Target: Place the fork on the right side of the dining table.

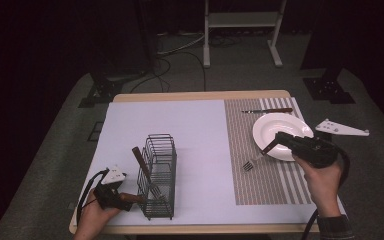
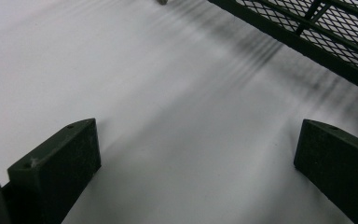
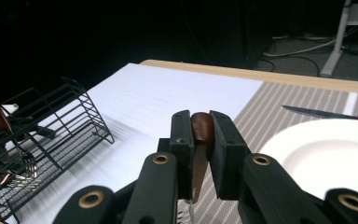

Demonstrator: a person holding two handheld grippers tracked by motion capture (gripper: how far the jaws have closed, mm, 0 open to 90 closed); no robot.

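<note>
My right gripper (image 1: 279,140) hangs over the striped placemat (image 1: 260,185), just left of the white plate (image 1: 266,124). It is shut on the brown handle of a fork (image 1: 256,157), whose tines point down toward the mat. In the right gripper view, the handle (image 3: 201,128) sits pinched between the two pads. My left gripper (image 1: 125,199) rests low at the table's front left, beside the black wire basket (image 1: 157,175). Its jaws stand wide apart over bare white surface (image 2: 198,135) with nothing between them. Another brown-handled utensil (image 1: 141,160) leans inside the basket.
A knife (image 1: 267,110) lies on the placemat behind the plate. A white mat (image 1: 195,125) covers the table's left and middle. The basket's mesh wall (image 2: 317,28) is close ahead of the left gripper. Dark floor, cables and stand legs lie beyond the far edge.
</note>
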